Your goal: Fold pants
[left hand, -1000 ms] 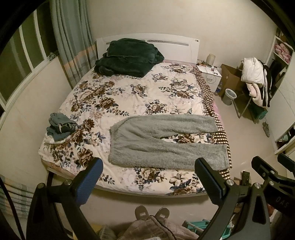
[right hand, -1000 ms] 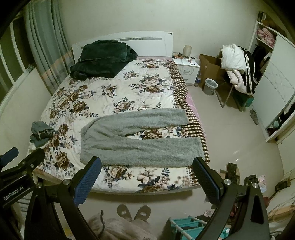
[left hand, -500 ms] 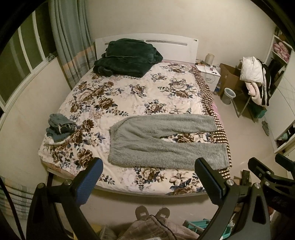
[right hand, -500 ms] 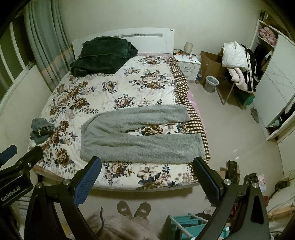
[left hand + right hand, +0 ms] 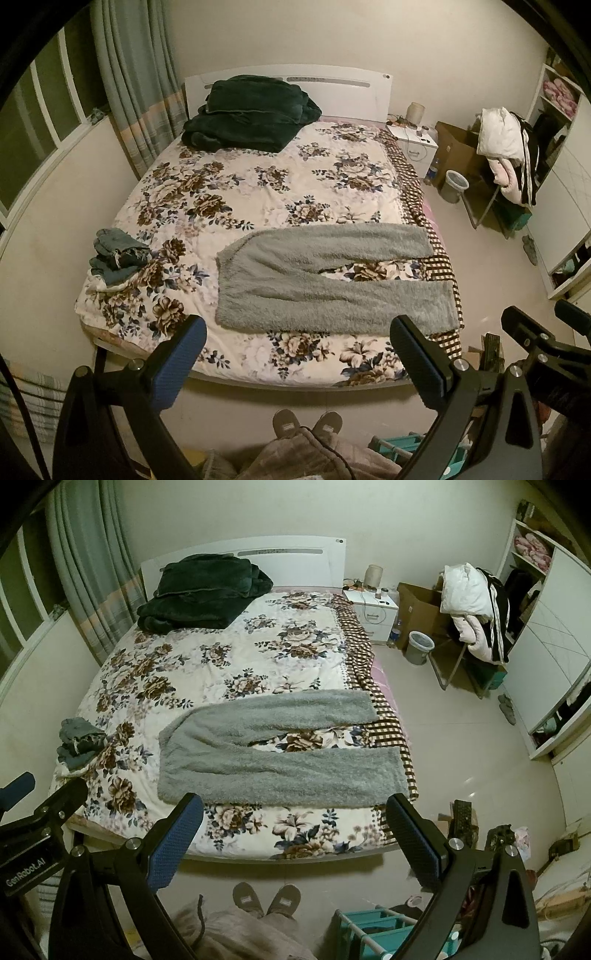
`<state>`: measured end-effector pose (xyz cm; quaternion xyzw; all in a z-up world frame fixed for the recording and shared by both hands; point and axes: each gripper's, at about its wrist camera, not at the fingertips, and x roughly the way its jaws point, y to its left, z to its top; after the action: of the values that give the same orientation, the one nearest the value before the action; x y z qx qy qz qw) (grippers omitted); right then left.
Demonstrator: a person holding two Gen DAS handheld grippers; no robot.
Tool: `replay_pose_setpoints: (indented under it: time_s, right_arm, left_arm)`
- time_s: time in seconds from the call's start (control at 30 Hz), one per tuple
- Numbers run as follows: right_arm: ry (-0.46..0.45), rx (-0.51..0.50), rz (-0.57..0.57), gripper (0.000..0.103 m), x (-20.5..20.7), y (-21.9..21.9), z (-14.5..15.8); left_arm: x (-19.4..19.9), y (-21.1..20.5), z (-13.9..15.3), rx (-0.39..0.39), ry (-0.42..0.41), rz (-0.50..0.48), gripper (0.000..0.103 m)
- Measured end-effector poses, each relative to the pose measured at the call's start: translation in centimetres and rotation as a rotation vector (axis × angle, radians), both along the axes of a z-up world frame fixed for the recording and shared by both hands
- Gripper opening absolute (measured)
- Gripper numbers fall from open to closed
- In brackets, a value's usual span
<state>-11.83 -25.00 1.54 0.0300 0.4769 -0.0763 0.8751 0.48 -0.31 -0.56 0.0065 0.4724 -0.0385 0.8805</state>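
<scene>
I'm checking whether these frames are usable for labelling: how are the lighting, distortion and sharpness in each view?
Left wrist view: dim warm light, strong fisheye bending of walls, dark corners; the grey pants are sharp, the left gripper fingers softer. Right wrist view: same bending, slightly greener cast, pants clear, right gripper unblurred.

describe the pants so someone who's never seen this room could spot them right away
Find the bed with the floral cover. Near its foot the pants lie flat, legs pointing right. They are fuzzy pale grey, unlike the dark green blanket by the headboard.
</scene>
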Motion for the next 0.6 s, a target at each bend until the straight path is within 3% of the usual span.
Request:
replay_pose_setpoints:
  time_s: [0.6]
  right_arm:
    - [-0.016,-0.011,-0.013,0.101,0.1,0.6,1.6]
  left_arm:
    - [0.4,1.0,0.6,-0.008,-0.013,-0.02,0.102]
